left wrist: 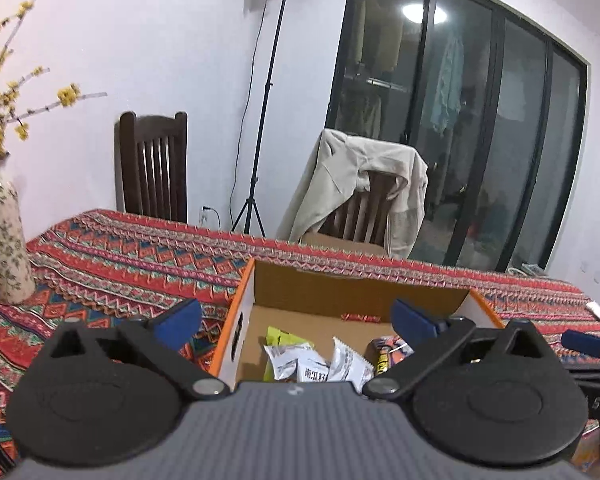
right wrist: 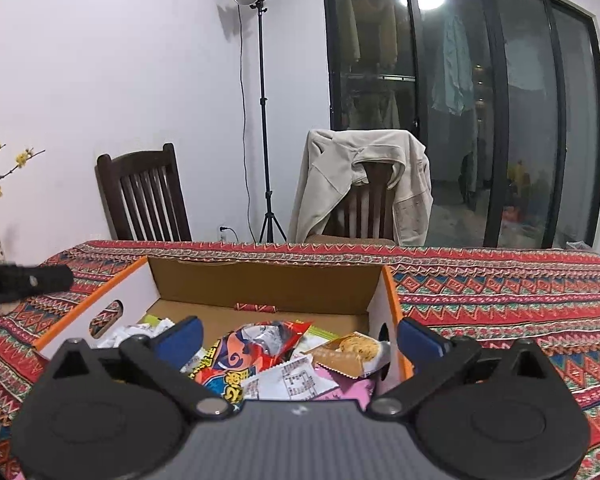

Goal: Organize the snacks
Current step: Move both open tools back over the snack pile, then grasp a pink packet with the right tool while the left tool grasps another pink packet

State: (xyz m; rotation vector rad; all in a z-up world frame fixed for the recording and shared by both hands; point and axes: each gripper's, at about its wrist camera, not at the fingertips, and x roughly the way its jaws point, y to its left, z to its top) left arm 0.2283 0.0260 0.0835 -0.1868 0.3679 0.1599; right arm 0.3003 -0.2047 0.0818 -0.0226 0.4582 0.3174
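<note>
While both spread, left tool, right tool; snack lettering unreadable.

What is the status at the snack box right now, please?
Left gripper and right gripper both open, nothing held. Snack packets piled inside the cardboard box on the tablecloth. Nothing blocking the box.

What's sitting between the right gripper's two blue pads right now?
Right wrist view: the right gripper is open over the orange-edged cardboard box; only loose snack packets lie between its pads, none gripped.
</note>
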